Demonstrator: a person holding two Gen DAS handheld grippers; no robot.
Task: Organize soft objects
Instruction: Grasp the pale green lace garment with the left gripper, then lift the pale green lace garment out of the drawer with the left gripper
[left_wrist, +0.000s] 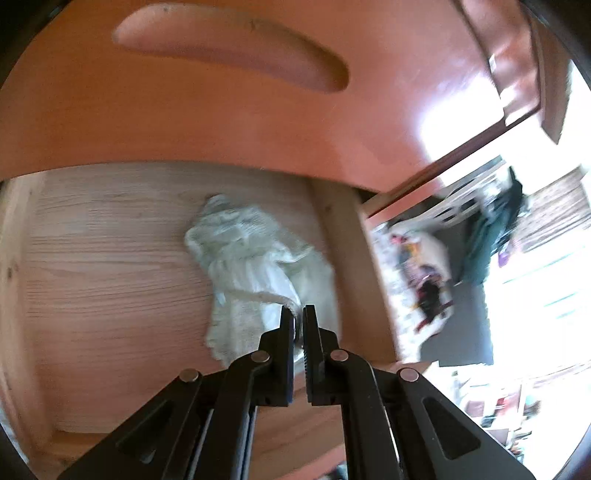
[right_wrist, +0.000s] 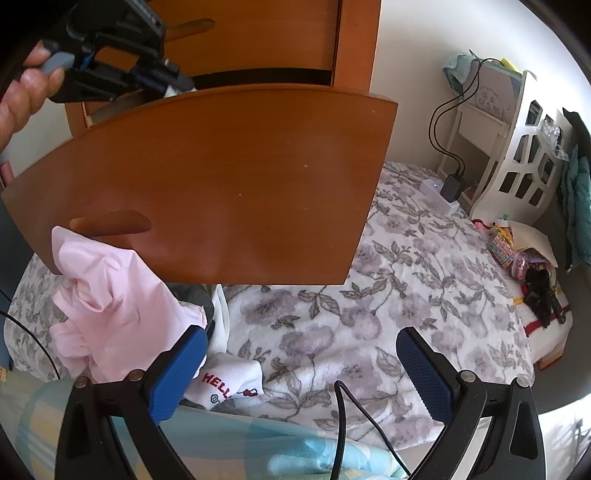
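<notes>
Bedroom, wooden drawer pulled open above bed with floral cover. Left gripper pressed together over drawer, pinching edge of white cloth lying on drawer floor by right wall. Right gripper spread wide, empty, over bed. Pink cloth on bed below drawer front. White shelf beyond bed.

Left wrist view peers closely down into the drawer; right faces, perhaps farther back, its front.
</notes>
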